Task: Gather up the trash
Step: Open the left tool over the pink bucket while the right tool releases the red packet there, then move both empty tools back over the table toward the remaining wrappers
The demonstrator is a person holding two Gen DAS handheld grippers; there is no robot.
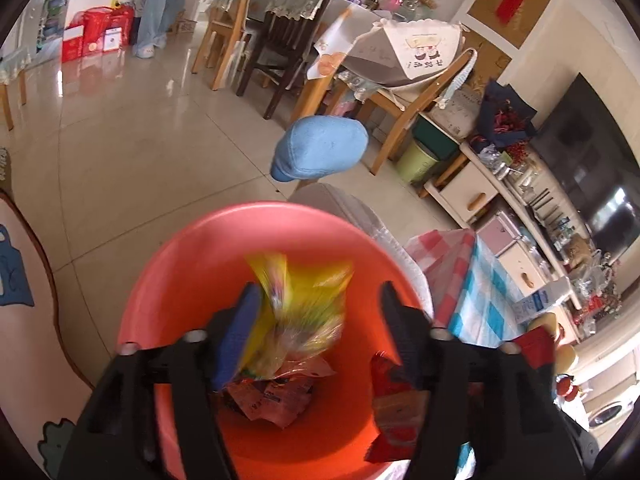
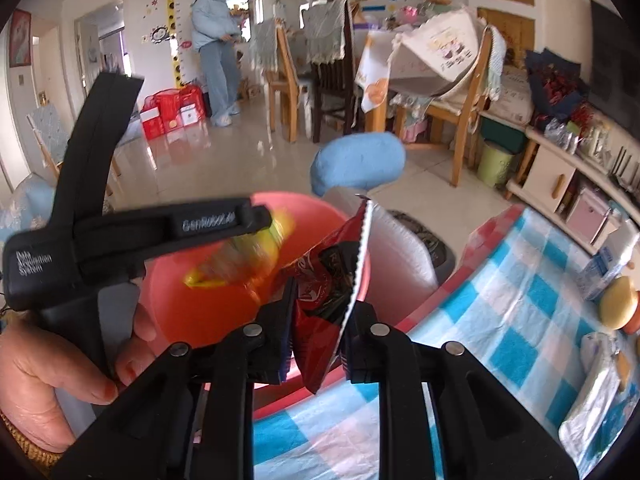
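hovering over the orange bin (image 1: 192,264), the left gripper (image 1: 320,312) has its jaws spread, and a blurred yellow wrapper (image 1: 304,304) sits between them, seemingly loose above the trash already inside; the right gripper (image 2: 320,320) is clamped on a red snack packet (image 2: 332,280) at the bin's rim beside the checked tablecloth (image 2: 500,300)

Under my black fingers (image 1: 404,340) sits a coral-red bin (image 1: 192,264) — yellow wrapper (image 1: 304,300) blurred inside, red-and-black snack packet (image 2: 332,280) beside a blue-and-white checked tablecloth (image 2: 520,292).
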